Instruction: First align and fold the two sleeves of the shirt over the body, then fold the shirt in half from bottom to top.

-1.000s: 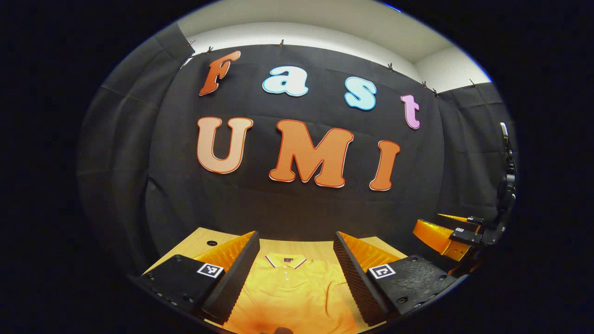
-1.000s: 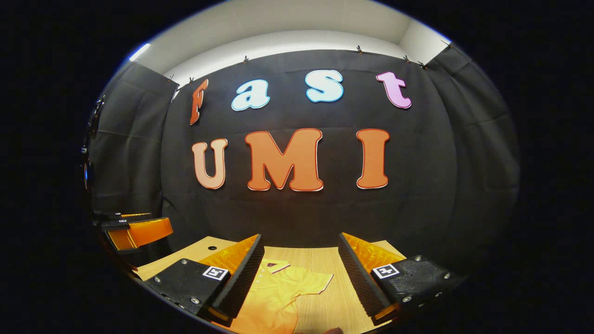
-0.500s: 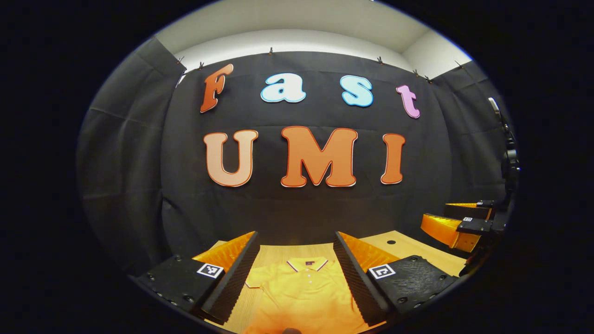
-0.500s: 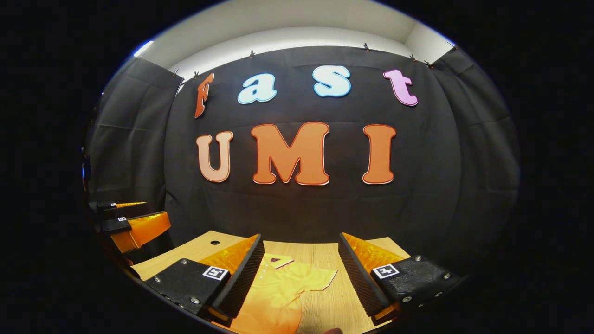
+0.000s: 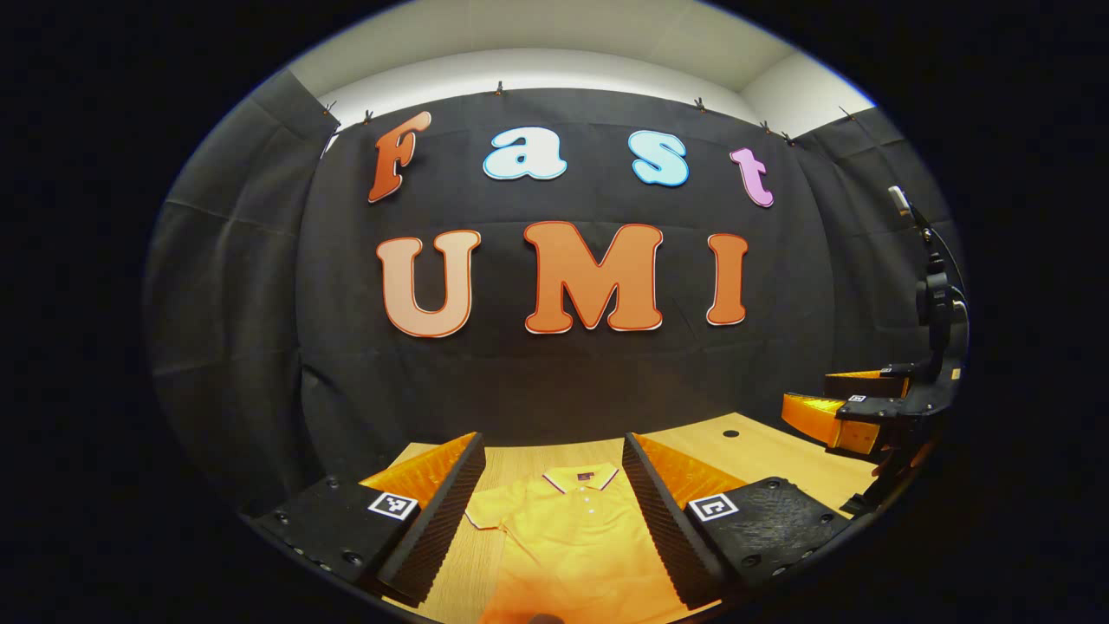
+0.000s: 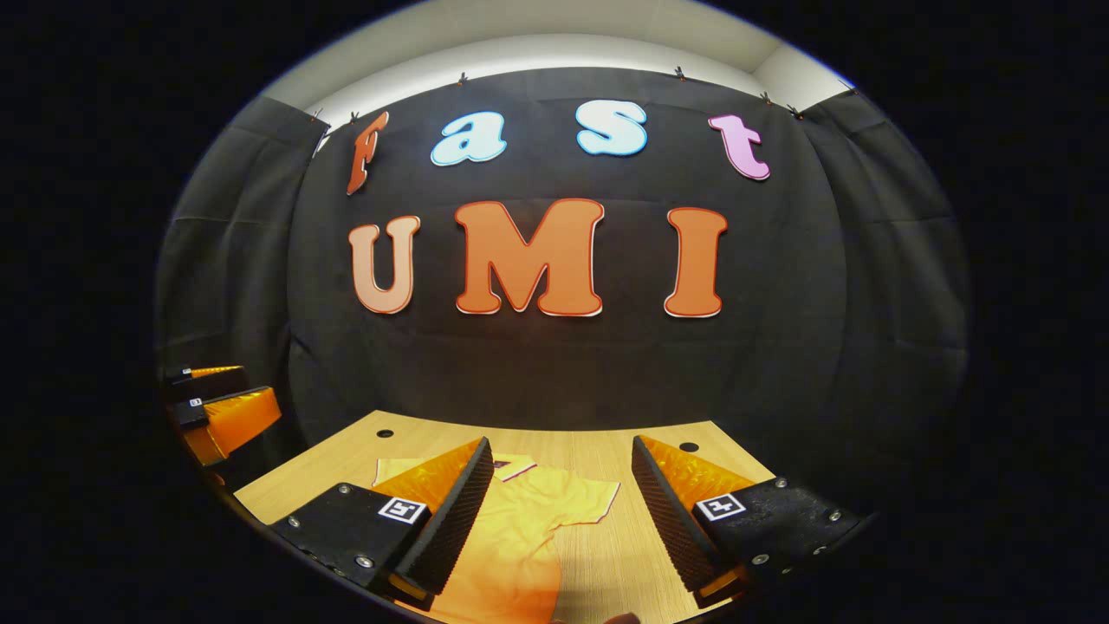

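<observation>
A yellow polo shirt [image 5: 576,533] lies flat on the wooden table [image 5: 780,455], collar toward the wall, its sleeves spread out. My left gripper [image 5: 552,442] hovers open above the shirt's body, with the collar and one short sleeve seen between its fingers. In the right gripper view the shirt [image 6: 520,542] lies low and left, its other sleeve [image 6: 591,500] spread on the wood. My right gripper [image 6: 561,444] is open over that sleeve, holding nothing. Each view catches the other gripper off to the side: the right gripper [image 5: 810,394] and the left gripper [image 6: 258,390].
The black cloth wall stands right behind the table's far edge [image 6: 554,427]. Small round holes [image 6: 385,432] mark the tabletop's far corners. Bare wood [image 6: 624,555] lies to the right of the shirt. A dark stand [image 5: 936,303] rises at the far right.
The left gripper has shifted so the shirt's left sleeve now shows between its fingers. The right gripper's view now takes in more of the tabletop. Both grippers stayed open.
</observation>
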### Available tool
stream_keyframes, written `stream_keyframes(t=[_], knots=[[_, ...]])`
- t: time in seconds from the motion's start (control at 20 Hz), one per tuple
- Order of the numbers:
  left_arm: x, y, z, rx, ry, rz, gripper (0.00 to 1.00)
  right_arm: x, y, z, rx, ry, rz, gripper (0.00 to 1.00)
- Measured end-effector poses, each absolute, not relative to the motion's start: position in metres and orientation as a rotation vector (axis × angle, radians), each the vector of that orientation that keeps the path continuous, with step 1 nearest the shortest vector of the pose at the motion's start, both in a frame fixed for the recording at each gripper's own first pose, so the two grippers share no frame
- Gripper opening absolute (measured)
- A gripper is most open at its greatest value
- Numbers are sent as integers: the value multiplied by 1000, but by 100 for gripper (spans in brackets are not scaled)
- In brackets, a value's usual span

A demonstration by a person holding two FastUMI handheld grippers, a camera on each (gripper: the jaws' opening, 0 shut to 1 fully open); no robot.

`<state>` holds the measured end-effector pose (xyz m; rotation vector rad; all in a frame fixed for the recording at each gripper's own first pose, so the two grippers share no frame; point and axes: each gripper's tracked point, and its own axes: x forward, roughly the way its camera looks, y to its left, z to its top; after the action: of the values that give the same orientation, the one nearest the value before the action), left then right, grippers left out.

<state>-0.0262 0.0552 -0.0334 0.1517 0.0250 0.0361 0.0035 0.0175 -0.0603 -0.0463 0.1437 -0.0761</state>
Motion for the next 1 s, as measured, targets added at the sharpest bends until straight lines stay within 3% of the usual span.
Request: stream_keyframes(t=[1.0], knots=[[7, 81, -39, 227, 55, 278, 98, 125, -18, -165, 44, 424, 4, 97]])
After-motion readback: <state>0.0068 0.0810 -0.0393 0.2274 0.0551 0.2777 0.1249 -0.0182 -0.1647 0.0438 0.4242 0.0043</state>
